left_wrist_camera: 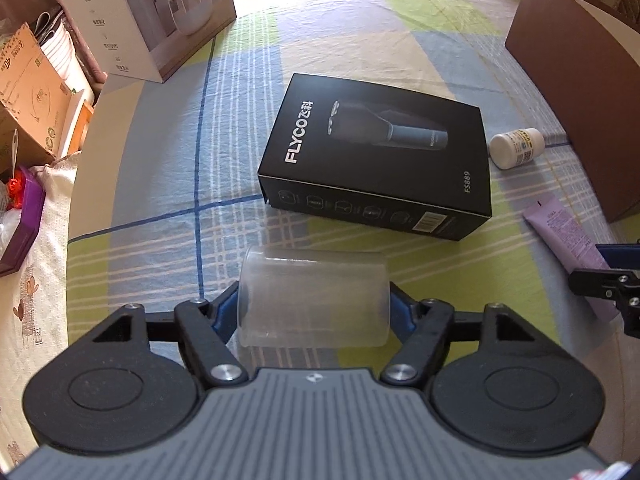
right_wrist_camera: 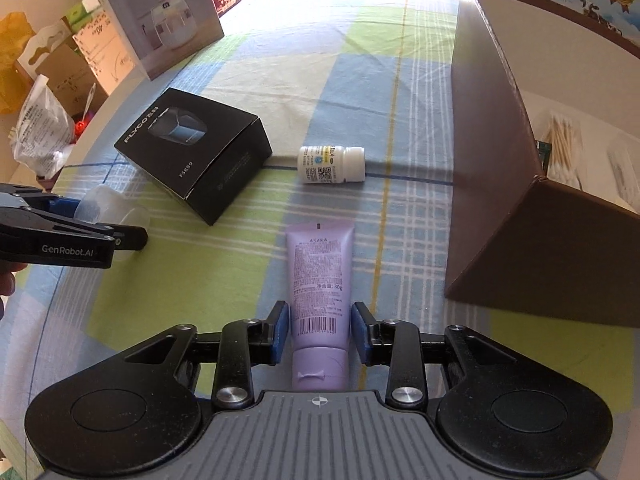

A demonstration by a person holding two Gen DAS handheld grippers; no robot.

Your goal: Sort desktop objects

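The clear plastic cup [left_wrist_camera: 314, 300], lying on its side on the checked tablecloth [left_wrist_camera: 168, 184], is clamped across its walls by the left gripper [left_wrist_camera: 314, 304], presumably for lifting. The purple tube [right_wrist_camera: 320, 292] is straddled by the right gripper [right_wrist_camera: 320, 330], pads [right_wrist_camera: 280, 332] just apart from it, not yet closed. The brown box [right_wrist_camera: 500, 184], judged the destination, is kept near on the right.

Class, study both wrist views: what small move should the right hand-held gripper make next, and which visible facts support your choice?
Probably close the right hand-held gripper on the purple tube. The tube lies flat on the checked cloth between its open blue pads, with a gap showing on each side. The left hand-held gripper already grips the clear cup.
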